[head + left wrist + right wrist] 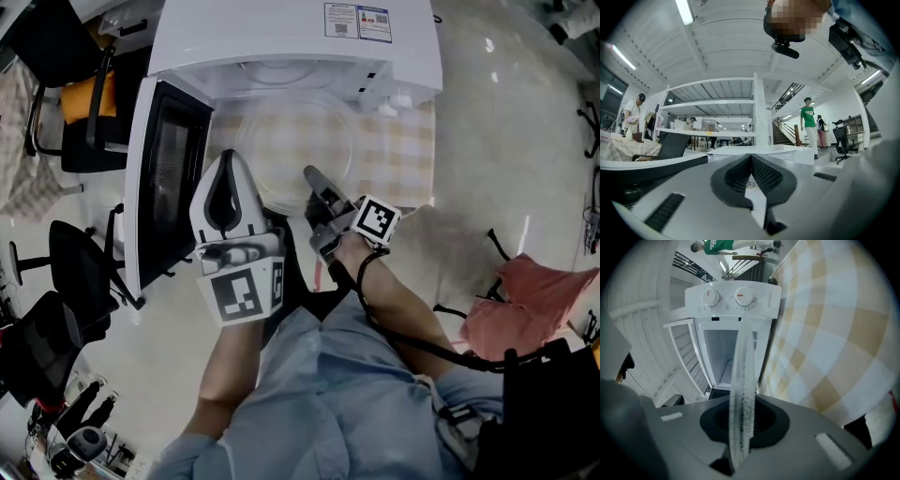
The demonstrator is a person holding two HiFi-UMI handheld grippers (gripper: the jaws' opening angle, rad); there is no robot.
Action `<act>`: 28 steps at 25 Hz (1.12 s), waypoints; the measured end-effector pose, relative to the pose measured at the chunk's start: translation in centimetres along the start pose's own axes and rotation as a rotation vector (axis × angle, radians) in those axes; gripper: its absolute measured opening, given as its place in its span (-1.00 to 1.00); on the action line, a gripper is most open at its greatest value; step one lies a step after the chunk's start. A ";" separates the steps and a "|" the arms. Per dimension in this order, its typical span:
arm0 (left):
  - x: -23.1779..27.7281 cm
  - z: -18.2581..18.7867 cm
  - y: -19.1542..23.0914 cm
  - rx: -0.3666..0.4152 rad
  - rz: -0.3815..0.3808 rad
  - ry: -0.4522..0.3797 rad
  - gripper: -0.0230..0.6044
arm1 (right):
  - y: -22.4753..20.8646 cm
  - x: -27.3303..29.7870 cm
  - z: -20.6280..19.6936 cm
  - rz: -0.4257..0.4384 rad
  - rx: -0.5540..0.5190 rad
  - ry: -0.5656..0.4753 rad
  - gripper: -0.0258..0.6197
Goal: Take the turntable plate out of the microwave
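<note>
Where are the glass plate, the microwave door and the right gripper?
glass plate (pixel 295 141), head view, its centre.
microwave door (pixel 172 173), head view, its dark window.
right gripper (pixel 312 180), head view, between its fingertips.

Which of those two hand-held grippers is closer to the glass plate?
Right. The right gripper grips the glass plate at its near rim, with the edge between its jaws. The left gripper sits beside the plate's left edge, jaws together, holding nothing.
</note>
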State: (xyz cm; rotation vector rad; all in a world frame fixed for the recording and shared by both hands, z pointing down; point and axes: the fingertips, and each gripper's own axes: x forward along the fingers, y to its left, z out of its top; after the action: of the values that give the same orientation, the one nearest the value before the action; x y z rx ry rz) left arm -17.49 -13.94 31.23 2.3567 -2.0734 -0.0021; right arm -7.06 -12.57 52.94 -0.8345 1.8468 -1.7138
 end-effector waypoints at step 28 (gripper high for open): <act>1.3 -0.8 2.6 0.001 0.024 0.020 -0.90 | -4.9 1.5 -0.9 -0.198 0.180 -0.001 -0.83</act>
State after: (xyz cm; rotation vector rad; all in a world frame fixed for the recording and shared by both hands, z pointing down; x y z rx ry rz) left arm -19.93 -15.57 32.00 2.3215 -2.0933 0.0227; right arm -8.17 -13.17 58.01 -0.9693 1.6247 -1.9661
